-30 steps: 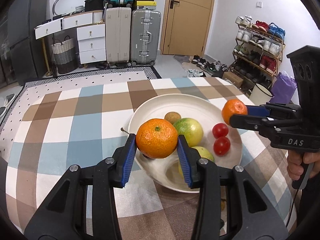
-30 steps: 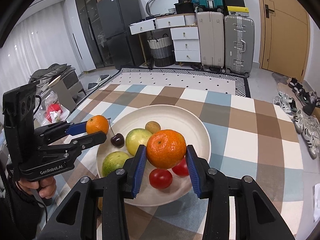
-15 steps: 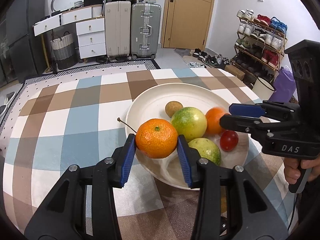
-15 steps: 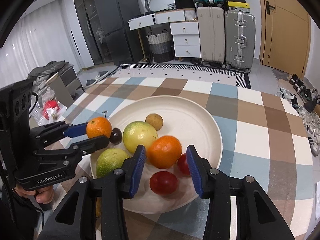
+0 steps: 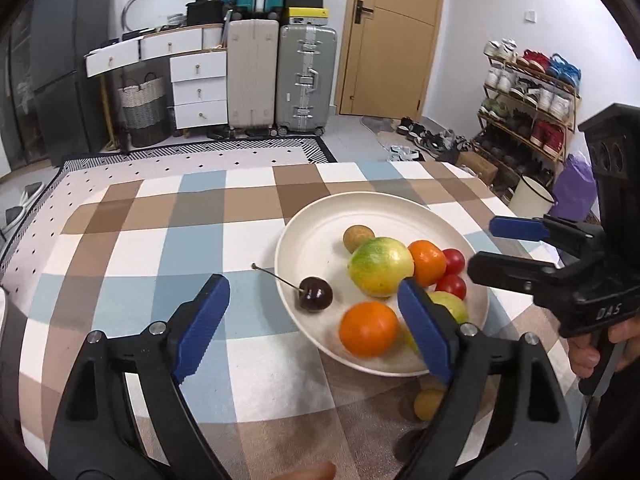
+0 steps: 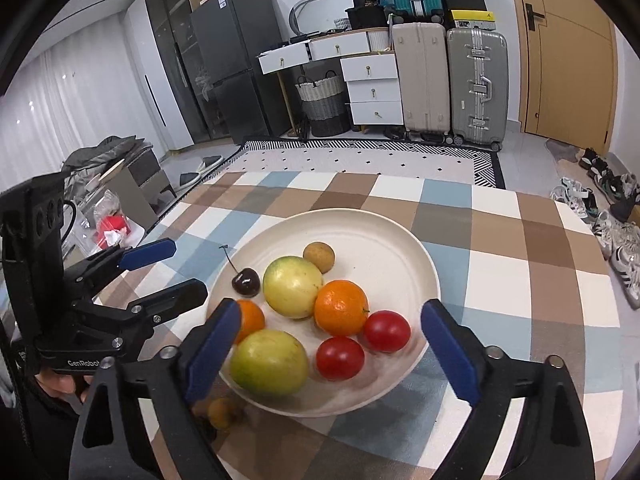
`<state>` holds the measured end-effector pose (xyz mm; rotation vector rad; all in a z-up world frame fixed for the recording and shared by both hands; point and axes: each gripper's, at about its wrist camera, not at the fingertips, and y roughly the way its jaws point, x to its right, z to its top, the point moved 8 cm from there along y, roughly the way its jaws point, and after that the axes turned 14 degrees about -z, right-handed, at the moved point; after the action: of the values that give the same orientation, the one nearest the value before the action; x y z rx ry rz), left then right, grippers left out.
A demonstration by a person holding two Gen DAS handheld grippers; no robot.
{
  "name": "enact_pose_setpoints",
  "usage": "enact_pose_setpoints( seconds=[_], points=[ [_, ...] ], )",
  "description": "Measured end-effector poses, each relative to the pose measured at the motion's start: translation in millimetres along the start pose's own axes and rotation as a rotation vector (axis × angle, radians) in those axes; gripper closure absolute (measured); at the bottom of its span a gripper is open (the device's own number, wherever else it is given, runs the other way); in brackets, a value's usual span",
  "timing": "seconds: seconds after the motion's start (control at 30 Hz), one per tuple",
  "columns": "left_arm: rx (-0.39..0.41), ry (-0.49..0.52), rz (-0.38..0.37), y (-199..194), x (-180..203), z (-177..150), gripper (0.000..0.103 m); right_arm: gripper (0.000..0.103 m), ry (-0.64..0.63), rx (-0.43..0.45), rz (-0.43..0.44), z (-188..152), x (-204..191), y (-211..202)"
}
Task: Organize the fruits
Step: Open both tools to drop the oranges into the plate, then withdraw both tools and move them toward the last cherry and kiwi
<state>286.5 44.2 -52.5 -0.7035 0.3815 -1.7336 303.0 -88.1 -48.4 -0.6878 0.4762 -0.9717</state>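
Note:
A white plate (image 5: 320, 216) (image 6: 384, 232) on the checked tablecloth holds two oranges (image 5: 368, 334) (image 6: 341, 307), two green-yellow fruits (image 5: 380, 266) (image 6: 269, 362), two red tomatoes (image 6: 386, 330), a dark cherry (image 5: 316, 299) (image 6: 245, 281) and a small brown fruit (image 5: 358, 237) (image 6: 318, 256). My left gripper (image 5: 316, 328) is open and empty at the plate's near-left rim. My right gripper (image 6: 340, 356) is open and empty over the plate's near side. Each gripper shows in the other's view (image 5: 516, 248) (image 6: 160, 272).
A small brown fruit (image 5: 428, 402) (image 6: 221, 412) lies on the cloth just off the plate's near rim. Beyond the table stand suitcases (image 5: 280, 76), white drawers (image 6: 372, 88) and a shoe rack (image 5: 528, 96) at the right.
Both grippers opened and let go of their oranges, which now lie on the plate. Both grippers drew back toward me.

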Motion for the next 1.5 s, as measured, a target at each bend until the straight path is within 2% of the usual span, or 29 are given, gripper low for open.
enact_pose_setpoints(
  seconds=[0.07,0.1,0.3,0.53,0.73,1.1,1.2,1.5],
  points=[
    [0.008,-0.010,-0.004,-6.4,1.4,-1.0,0.002,0.001,0.010,0.016,0.012,1.2,-1.1,-6.4],
    [0.017,-0.011,-0.002,-11.1,2.1,-1.8,0.000,0.001,0.019,0.029,0.017,1.6,-1.6,-10.5],
    [0.038,0.001,0.004,-35.9,11.2,-10.1,0.000,0.001,0.029,0.058,0.002,-1.7,-2.2,-28.6],
    [0.059,0.006,-0.002,-65.5,21.9,-21.2,0.000,0.000,0.056,0.054,-0.025,-24.6,6.0,-44.1],
    [0.048,0.004,0.001,-78.1,28.0,-42.0,0.000,0.000,0.052,0.039,-0.011,-45.7,1.4,-55.4],
    [-0.020,0.006,-0.021,-71.1,35.2,-74.1,0.000,0.000,0.048,-0.027,0.012,-69.1,-11.8,-46.4],
    [-0.054,0.027,-0.005,-62.1,38.4,-79.9,0.000,0.001,0.032,-0.069,-0.012,-77.1,-12.4,-36.5],
    [-0.118,0.024,-0.026,-44.0,44.0,-94.4,0.000,0.000,0.021,-0.105,-0.047,-91.4,-10.0,-21.9]
  ],
)
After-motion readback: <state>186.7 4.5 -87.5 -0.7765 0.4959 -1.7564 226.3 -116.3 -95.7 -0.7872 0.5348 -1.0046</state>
